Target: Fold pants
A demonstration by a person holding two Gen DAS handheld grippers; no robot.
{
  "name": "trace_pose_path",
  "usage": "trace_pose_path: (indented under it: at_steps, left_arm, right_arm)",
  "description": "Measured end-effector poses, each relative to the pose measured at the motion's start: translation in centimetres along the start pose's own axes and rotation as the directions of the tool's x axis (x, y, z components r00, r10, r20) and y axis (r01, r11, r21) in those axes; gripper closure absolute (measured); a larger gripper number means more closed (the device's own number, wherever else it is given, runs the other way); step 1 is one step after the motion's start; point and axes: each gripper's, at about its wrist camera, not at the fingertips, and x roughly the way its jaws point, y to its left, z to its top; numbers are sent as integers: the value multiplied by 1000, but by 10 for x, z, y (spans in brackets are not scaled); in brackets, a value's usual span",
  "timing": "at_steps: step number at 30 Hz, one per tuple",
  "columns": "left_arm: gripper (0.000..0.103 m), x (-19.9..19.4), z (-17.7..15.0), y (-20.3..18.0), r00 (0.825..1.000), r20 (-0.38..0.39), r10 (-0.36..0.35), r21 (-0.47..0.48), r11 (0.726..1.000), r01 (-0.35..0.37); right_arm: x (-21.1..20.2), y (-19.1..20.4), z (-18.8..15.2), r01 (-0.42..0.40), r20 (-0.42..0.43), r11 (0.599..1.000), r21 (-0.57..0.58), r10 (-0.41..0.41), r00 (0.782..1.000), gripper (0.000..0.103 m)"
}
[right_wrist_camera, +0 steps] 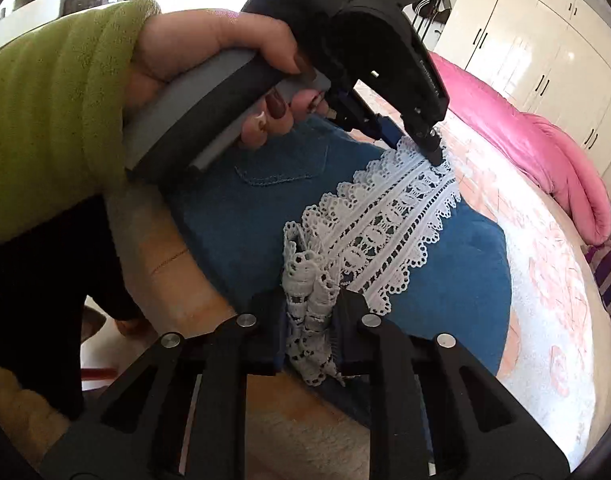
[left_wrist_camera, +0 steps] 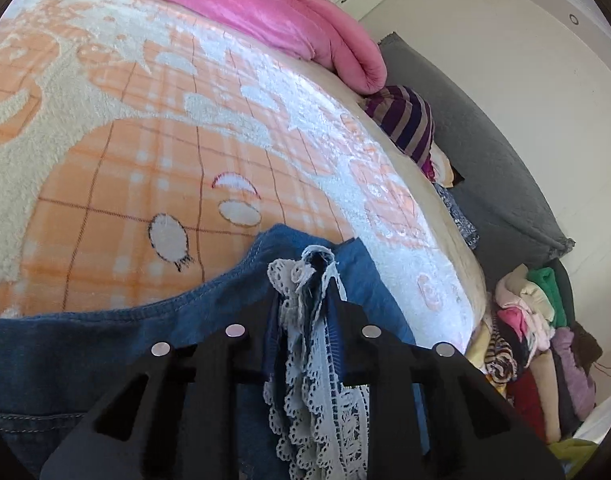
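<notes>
Blue denim pants (right_wrist_camera: 445,256) with a white lace hem (right_wrist_camera: 389,224) lie on the bed near its front edge. My left gripper (left_wrist_camera: 305,276) is shut on one end of the lace hem and the denim beneath it (left_wrist_camera: 117,344). It also shows in the right wrist view (right_wrist_camera: 429,148), held by a hand in a green sleeve. My right gripper (right_wrist_camera: 311,300) is shut on the other bunched end of the lace hem. The lace stretches between both grippers over the folded denim. A back pocket (right_wrist_camera: 281,164) shows near the hand.
The bed carries an orange and white fleece blanket (left_wrist_camera: 145,128). A pink duvet (left_wrist_camera: 273,12) lies bunched at its far side. A striped garment (left_wrist_camera: 405,124) and a pile of clothes (left_wrist_camera: 533,340) sit beside the bed to the right. White wardrobes (right_wrist_camera: 545,40) stand behind.
</notes>
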Motion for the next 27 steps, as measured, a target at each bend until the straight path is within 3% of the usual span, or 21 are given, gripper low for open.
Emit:
trace_pose_path:
  at_steps: [5,8,13,16,20,22,27]
  left_arm:
    - [83,-24,7,-4,996,76,54,63,996,-59]
    - [83,-18,5,2,993,43,114,69,991,-117]
    - [74,-6,3,9,983,21,184,84,979,-185]
    - [58,-12,5,9,978,46,204,98,973,-208]
    - [50,-30,8,11,973,75,218,70,972,-223]
    - [46,-46,8,6,975,107,195,59,978,-202]
    - [45,-79,-26,-22,968,155,197,110,970,-215]
  right_arm:
    - [-6,0,15,-36,54,999,25,34,998,92]
    - [12,5,13,-70,4,997,15,70,998,88]
    - [5,9,5,-136,11,990,30,136,991,67]
    - [-4,0,1,-231,33,968,95,229,973,62]
    - [-26,-30,-9,-352,105,914,203,337,936,61]
    - [-38,-47,-14,-368,143,896,248,342,929,61]
    - [-46,-96,-36,-254,105,890,378,232,967,61]
